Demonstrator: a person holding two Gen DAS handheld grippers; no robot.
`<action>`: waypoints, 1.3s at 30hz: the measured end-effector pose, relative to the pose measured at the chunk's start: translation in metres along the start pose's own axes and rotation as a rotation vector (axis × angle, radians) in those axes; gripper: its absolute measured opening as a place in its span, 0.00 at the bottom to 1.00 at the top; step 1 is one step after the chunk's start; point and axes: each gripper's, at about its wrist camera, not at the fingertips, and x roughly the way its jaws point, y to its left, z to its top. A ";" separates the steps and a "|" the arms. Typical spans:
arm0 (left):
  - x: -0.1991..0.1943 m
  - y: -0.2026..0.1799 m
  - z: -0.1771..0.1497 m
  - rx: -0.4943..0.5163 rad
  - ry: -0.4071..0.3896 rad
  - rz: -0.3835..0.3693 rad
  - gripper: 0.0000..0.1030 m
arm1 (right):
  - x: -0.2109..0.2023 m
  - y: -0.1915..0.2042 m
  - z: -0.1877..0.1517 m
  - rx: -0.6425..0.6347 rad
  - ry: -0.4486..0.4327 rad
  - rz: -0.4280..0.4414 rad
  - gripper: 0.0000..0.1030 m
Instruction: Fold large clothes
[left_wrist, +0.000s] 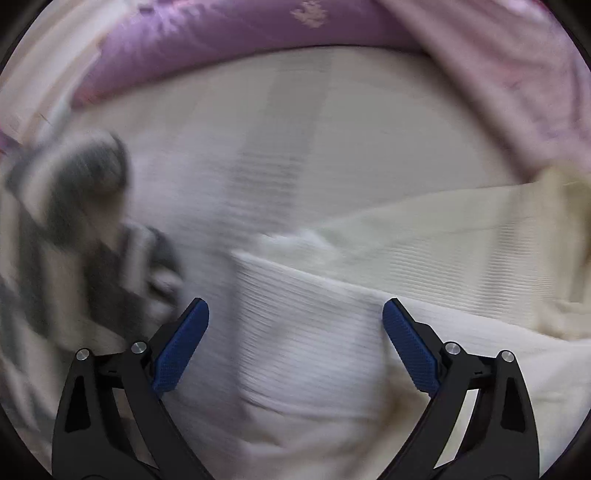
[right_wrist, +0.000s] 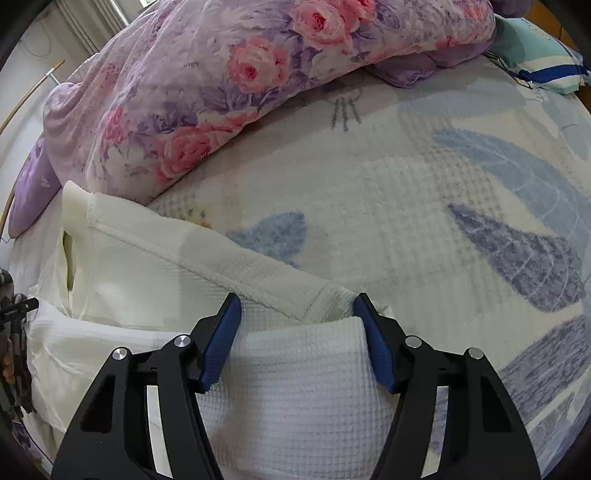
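A cream-white waffle-knit garment lies on the bed, partly folded, with a folded sleeve running across it. My right gripper is open, its blue pads either side of a folded white edge of the garment. In the left wrist view, which is blurred by motion, the same garment lies ahead and below. My left gripper is open and empty just above the white cloth.
A floral pink and purple quilt is heaped along the far side of the bed. The bedsheet has blue leaf prints. A purple pillow lies at the back. A blurred grey and white shape is at the left.
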 end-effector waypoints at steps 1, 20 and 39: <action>0.002 0.004 -0.001 -0.031 0.007 -0.046 0.92 | 0.000 -0.001 0.000 -0.003 -0.001 -0.001 0.60; -0.081 0.038 -0.021 0.021 -0.275 -0.250 0.11 | -0.081 -0.014 -0.019 -0.025 -0.196 0.163 0.10; -0.140 0.143 -0.351 -0.258 0.059 -0.296 0.22 | -0.236 -0.030 -0.330 0.202 0.023 0.048 0.12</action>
